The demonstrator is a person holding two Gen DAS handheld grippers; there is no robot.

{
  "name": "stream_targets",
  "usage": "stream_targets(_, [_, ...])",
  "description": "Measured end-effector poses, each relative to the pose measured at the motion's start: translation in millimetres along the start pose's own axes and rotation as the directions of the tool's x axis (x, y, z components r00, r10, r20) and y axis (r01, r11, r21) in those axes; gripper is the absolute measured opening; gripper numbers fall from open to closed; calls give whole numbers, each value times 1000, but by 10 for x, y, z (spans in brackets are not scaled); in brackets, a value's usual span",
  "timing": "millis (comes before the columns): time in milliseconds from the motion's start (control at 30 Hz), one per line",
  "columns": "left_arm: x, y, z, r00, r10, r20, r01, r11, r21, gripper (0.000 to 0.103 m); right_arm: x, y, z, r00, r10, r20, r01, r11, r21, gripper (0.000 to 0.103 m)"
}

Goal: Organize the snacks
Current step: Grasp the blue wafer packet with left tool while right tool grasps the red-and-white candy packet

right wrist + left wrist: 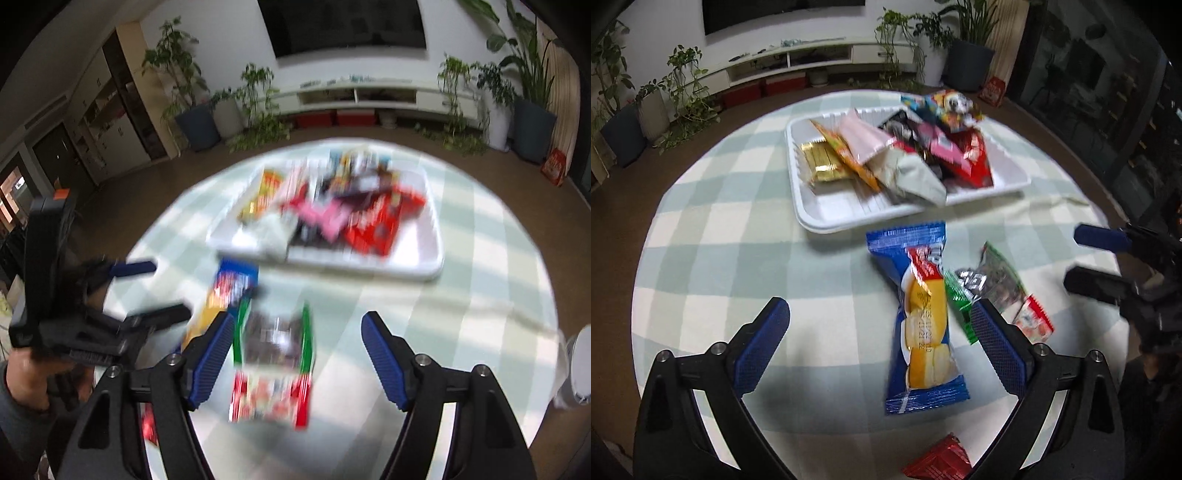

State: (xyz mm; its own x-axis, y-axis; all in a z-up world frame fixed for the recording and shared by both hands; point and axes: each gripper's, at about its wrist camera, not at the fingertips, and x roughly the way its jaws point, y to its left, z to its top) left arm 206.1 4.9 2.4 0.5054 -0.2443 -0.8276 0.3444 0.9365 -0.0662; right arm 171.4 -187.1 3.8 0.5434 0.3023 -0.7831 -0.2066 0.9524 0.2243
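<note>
Loose snacks: three are lying on the tablecloth outside the tray – one blue packet (923, 321), one green packet (993, 284) just right of it with its corner touching, and one red wrapper (938, 461) at the near edge.
Blue packet: it is lying lengthwise, its far end nearly reaching the tray's near rim; in the right wrist view it (229, 291) is showing only in part, behind the finger.
Green packet: it (273, 365) is lying flat, green-edged with a red-and-white near end.
Tray: one white tray (827, 218) is sitting on the far half of the table, holding a heap of snacks – a gold packet (822, 162), an orange one (846, 155), a pink one (866, 140), a grey one (916, 177), a red one (971, 155) and others too blurred to count.
Left gripper: it (879, 328) is hovering with jaws wide apart, nothing clamped; the blue packet is lying between the fingers on the cloth, and its right finger (997, 350) is overlapping the green packet's edge in view.
Right gripper: it (295, 354) is hanging over the green packet, jaws apart, pads not pressing it.
Hands: one hand (26, 373) is gripping the left gripper's handle.
Table: one round table is wearing a pale green-and-white checked cloth (738, 221).
Room: several potted plants (184, 74) are standing along a white wall; their number is unclear.
</note>
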Motion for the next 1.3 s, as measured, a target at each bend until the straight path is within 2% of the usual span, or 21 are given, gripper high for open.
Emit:
stream_targets(100, [119, -54, -15, 1000, 7, -14, -6, 1000, 13, 99, 77, 25, -137, 999, -9, -44, 8, 1000, -6, 70])
stream_targets(233, [281, -90, 5, 999, 37, -34, -36, 998, 43, 99, 96, 16, -144, 999, 11, -51, -12, 1000, -16, 70])
stream_targets(300, [345, -69, 34, 999, 38, -35, -36, 999, 39, 92, 116, 48, -182, 998, 17, -59, -19, 999, -34, 70])
stream_targets(333, [383, -60, 43, 998, 34, -43, -32, 999, 37, 85, 125, 70, -192, 998, 20, -63, -23, 999, -48, 70])
stream_targets(400, [446, -63, 44, 998, 16, -62, -14, 999, 40, 78, 143, 115, -211, 997, 25, -71, -31, 997, -77, 70])
stream_targets(467, [486, -106, 33, 997, 22, -69, -17, 998, 63, 60, 144, 153, -224, 997, 28, -71, -36, 994, -102, 70])
stream_targets(533, [513, -130, 31, 997, 19, -71, -14, 997, 71, 52, 140, 177, -229, 997, 38, -68, -46, 991, -127, 70])
stream_targets(700, [521, -127, 17, 998, 9, -69, -4, 997, 76, 52, 174, 252, -263, 992, 74, -98, -98, 961, -259, 70])
stream_targets(800, [498, -107, -22, 998, 6, -65, -1, 997, 72, 52, 136, 334, -284, 991, 96, -93, -125, 910, -395, 70])
stream_targets(933, [480, -98, -38, 998, 6, -57, -3, 998, 67, 52, 216, 372, -304, 980, 145, -136, -192, 865, -464, 70])
stream_targets(1100, [474, -87, -40, 999, -3, -52, 6, 998, 64, 52, 375, 399, -425, 968, 128, -215, -228, 803, -551, 70])
stream_targets(1300, [461, -51, -41, 998, -22, -51, 25, 998, 56, 52, 454, 378, -457, 968, 90, -235, -224, 734, -641, 70])
